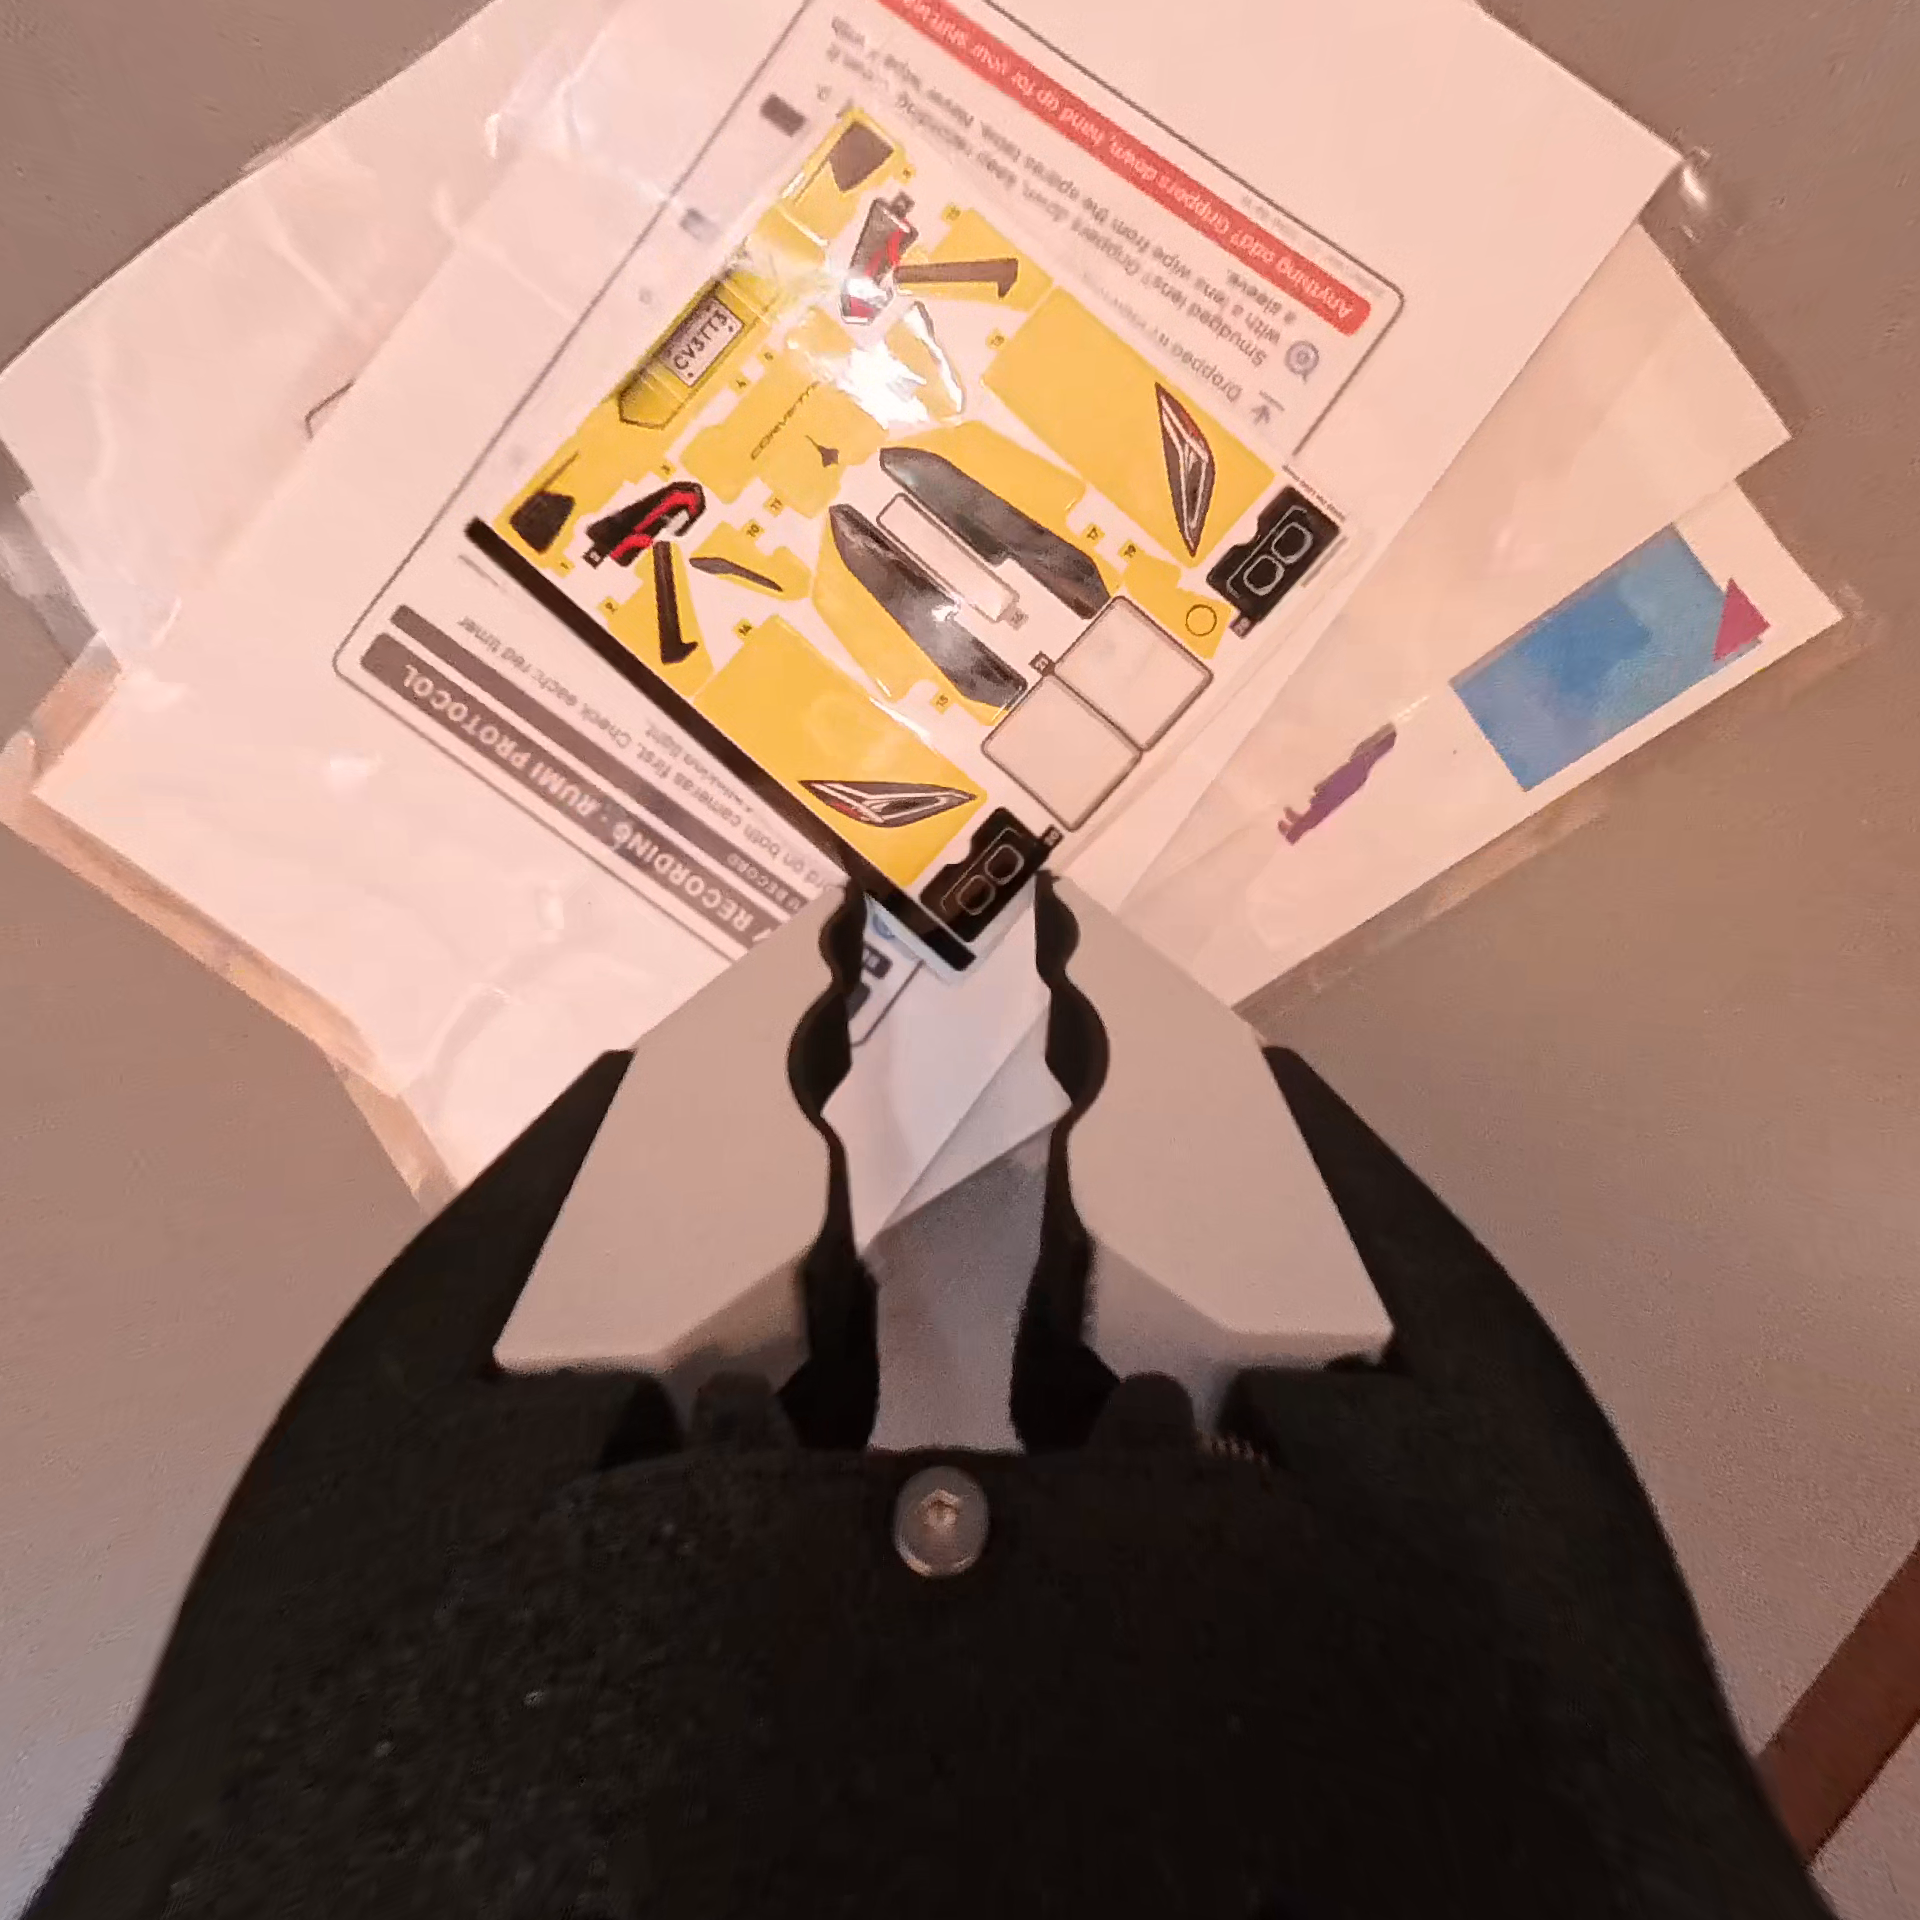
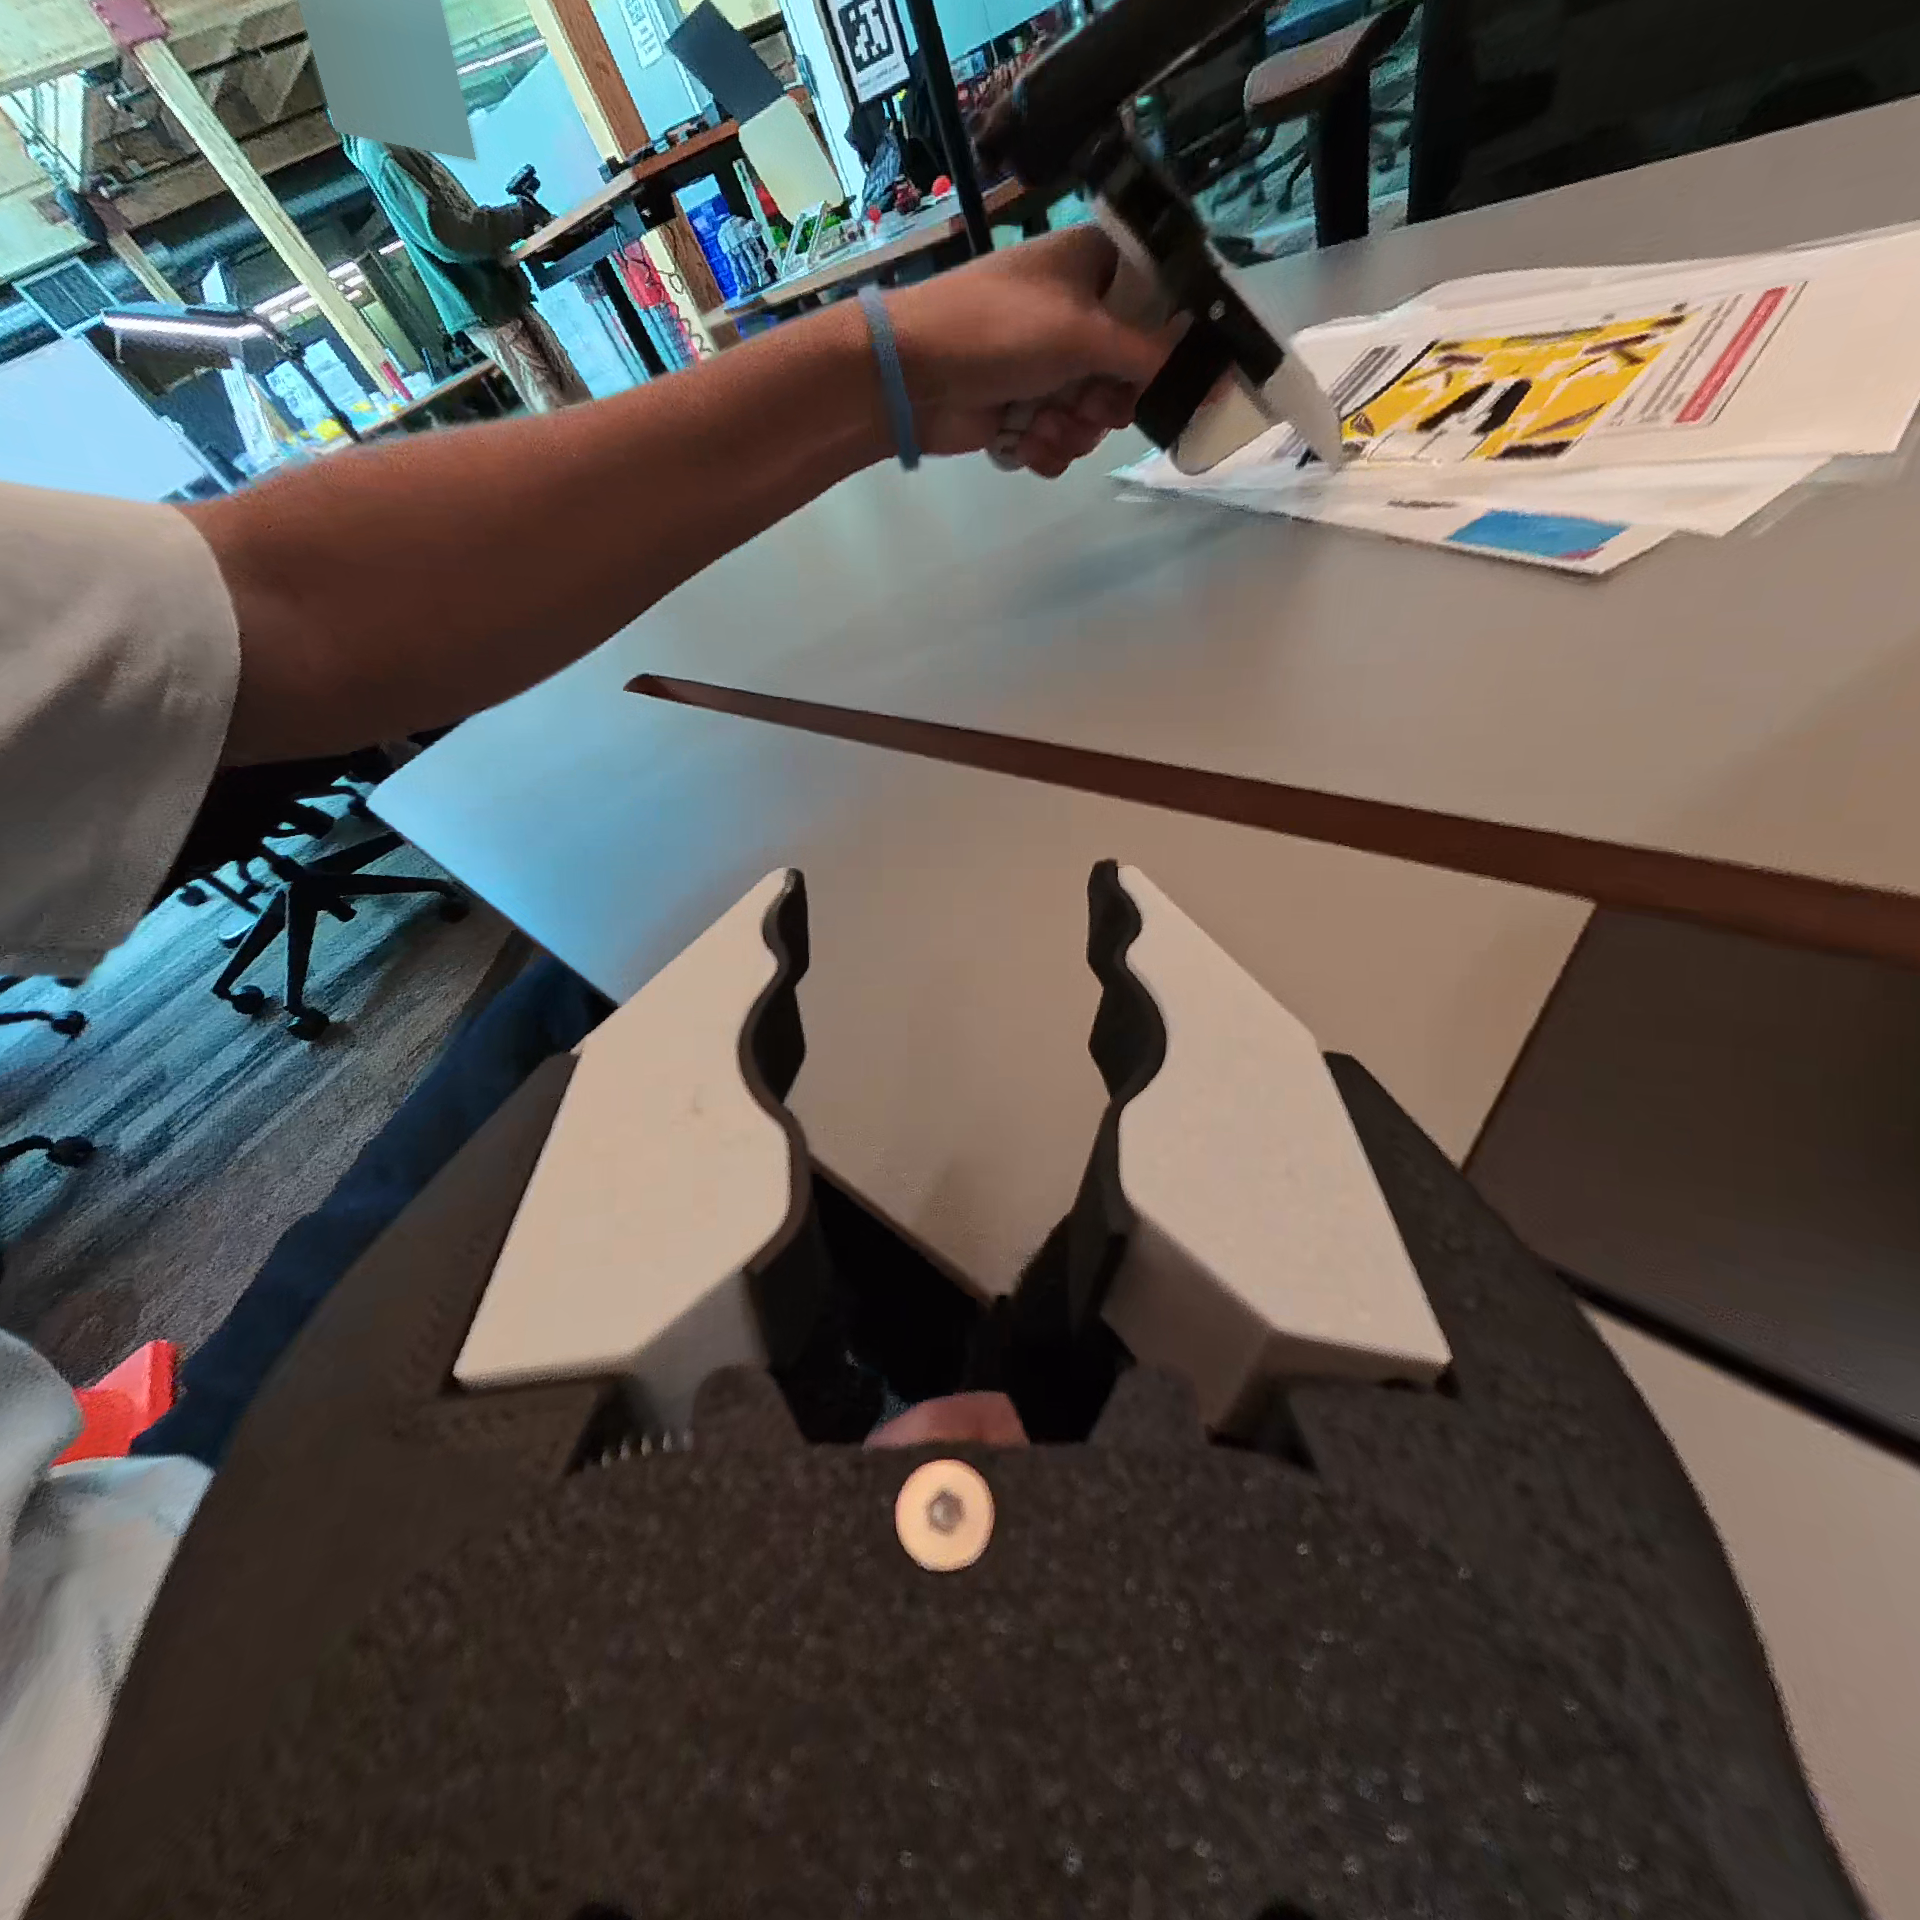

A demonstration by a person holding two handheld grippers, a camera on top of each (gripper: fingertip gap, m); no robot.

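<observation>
A yellow sticker sheet (image 1: 883,520) with black and red car-part shapes lies on a printed white page (image 1: 582,748), on top of a fanned stack of papers in clear sleeves (image 1: 260,582). My left gripper (image 1: 943,902) is open, tips down at the near corner of the sticker sheet, which lies between the fingers. In the right wrist view a hand holds the left gripper (image 2: 1320,447) with its tips on the near edge of the papers (image 2: 1558,416). My right gripper (image 2: 948,881) is open and empty, off the front edge of the table, far from the papers.
The papers lie on a grey table (image 2: 1039,623) with a brown front edge (image 2: 1247,805). A sheet with a blue rectangle (image 1: 1600,655) sticks out at the stack's right. Office chairs (image 2: 301,914), other desks and a standing person (image 2: 447,239) are behind at the left. Tip to tip, the grippers are about 35 cm apart.
</observation>
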